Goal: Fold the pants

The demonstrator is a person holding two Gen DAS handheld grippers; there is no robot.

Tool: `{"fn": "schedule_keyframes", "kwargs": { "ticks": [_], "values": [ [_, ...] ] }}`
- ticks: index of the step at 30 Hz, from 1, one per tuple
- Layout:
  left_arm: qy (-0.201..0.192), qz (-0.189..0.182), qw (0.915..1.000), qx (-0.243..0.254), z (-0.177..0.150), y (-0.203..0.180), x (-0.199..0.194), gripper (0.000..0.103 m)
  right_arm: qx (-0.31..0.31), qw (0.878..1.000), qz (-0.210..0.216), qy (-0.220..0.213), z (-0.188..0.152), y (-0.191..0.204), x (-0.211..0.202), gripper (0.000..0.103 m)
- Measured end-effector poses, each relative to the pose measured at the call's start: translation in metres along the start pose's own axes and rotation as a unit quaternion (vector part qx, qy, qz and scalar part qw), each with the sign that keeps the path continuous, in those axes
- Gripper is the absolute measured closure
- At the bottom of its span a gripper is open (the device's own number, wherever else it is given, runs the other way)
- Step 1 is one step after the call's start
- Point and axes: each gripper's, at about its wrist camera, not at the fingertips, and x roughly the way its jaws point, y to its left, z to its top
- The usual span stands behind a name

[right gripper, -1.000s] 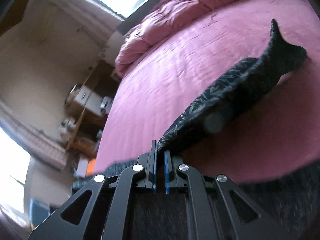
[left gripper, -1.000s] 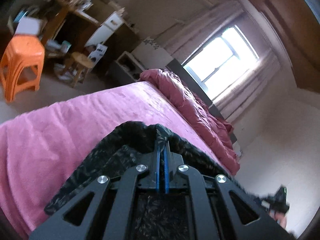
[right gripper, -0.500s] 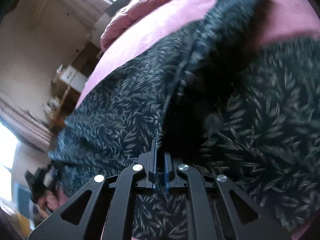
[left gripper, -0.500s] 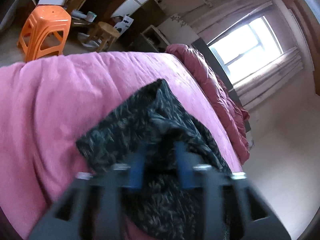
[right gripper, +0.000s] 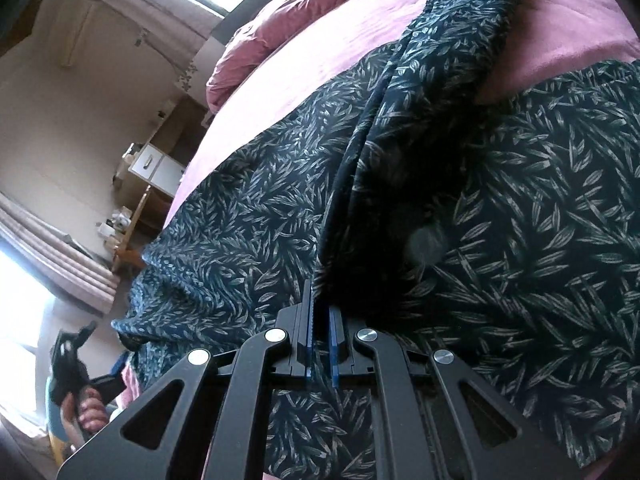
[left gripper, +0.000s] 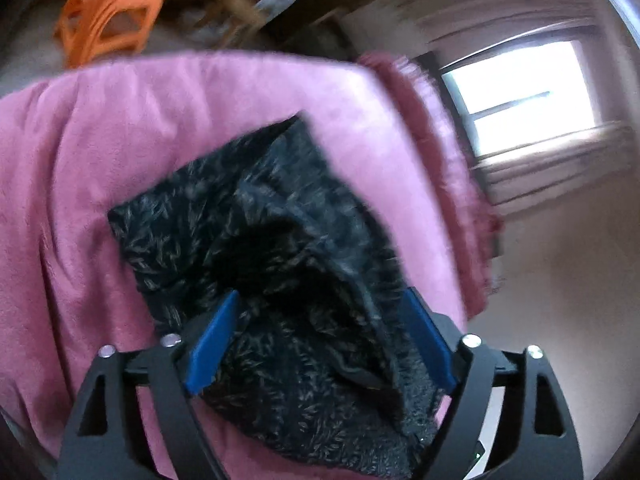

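Observation:
The dark leaf-print pants (left gripper: 256,248) lie on the pink bedspread (left gripper: 100,128), folded over on themselves. My left gripper (left gripper: 320,328) is open just above them, its blue pads (left gripper: 212,336) wide apart and empty. In the right wrist view the pants (right gripper: 260,216) spread across the bed with a raised fold (right gripper: 432,80) running away from me. My right gripper (right gripper: 320,316) is shut on the near end of that fold. The left hand and its gripper (right gripper: 72,364) show at the lower left of that view.
A rumpled pink duvet (right gripper: 280,28) lies at the head of the bed below a bright window (left gripper: 520,100). An orange plastic stool (left gripper: 112,12) and a cluttered desk stand beyond the bed's edge. White drawers (right gripper: 156,168) stand by the wall.
My left gripper has opened and let go of the pants, then drawn back above them. My right gripper has brought its fold down onto the pants and stays shut.

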Motion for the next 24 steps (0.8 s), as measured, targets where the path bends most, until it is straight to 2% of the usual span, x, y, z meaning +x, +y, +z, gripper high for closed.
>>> {"fn": "schedule_keyframes", "kwargs": {
  "ticks": [2, 4, 5, 6, 7, 9, 12, 13, 15, 17, 19, 22, 24],
  "values": [
    [0.037, 0.026, 0.9981, -0.042, 0.01, 0.003, 0.018, 0.022, 0.001, 1.0, 0.002, 0.0, 0.0, -0.001, -0.001, 0.098],
    [0.055, 0.044, 0.9947, -0.075, 0.019, 0.008, 0.034, 0.04, 0.001, 1.0, 0.004, 0.0, 0.001, -0.002, -0.003, 0.098],
    [0.06, 0.049, 0.9939, -0.079, 0.02, 0.008, 0.038, 0.064, 0.001, 1.0, 0.006, -0.001, 0.001, -0.003, -0.004, 0.098],
    [0.064, 0.048, 0.9933, -0.083, 0.022, 0.006, 0.043, 0.08, 0.0, 1.0, 0.008, -0.002, 0.001, -0.003, -0.005, 0.098],
    [0.069, 0.043, 0.9935, -0.079, 0.023, 0.003, 0.045, 0.086, -0.002, 1.0, 0.01, -0.003, 0.002, -0.003, -0.006, 0.098],
    [0.065, 0.036, 0.9959, -0.051, 0.025, -0.011, 0.04, 0.089, -0.007, 1.0, 0.014, -0.009, 0.004, -0.004, -0.011, 0.098],
    [0.045, -0.043, 0.998, 0.006, 0.035, -0.036, 0.016, 0.091, -0.018, 0.999, 0.037, -0.028, 0.007, 0.0, -0.023, 0.098],
    [0.034, -0.071, 0.9965, 0.026, 0.037, -0.042, 0.003, 0.091, -0.024, 0.998, 0.051, -0.034, 0.006, 0.002, -0.029, 0.098],
    [0.014, -0.104, 0.9931, 0.052, 0.037, -0.042, -0.018, 0.091, -0.034, 0.996, 0.072, -0.036, 0.003, 0.006, -0.039, 0.098],
    [0.002, -0.093, 0.9926, 0.078, 0.03, -0.032, -0.032, 0.091, -0.043, 0.995, 0.089, -0.025, -0.007, 0.009, -0.047, 0.098],
    [0.0, -0.049, 0.9944, 0.093, 0.019, -0.011, -0.033, 0.092, -0.057, 0.996, 0.07, -0.006, -0.019, 0.01, -0.045, 0.098],
    [0.008, 0.002, 0.9973, 0.074, 0.007, 0.029, -0.022, 0.093, -0.029, 0.997, 0.048, 0.045, -0.037, -0.003, -0.03, 0.098],
    [0.007, -0.004, 0.9983, 0.058, 0.001, 0.045, -0.016, 0.092, -0.018, 0.997, 0.045, 0.053, -0.039, -0.009, -0.029, 0.098]
  ]
}}
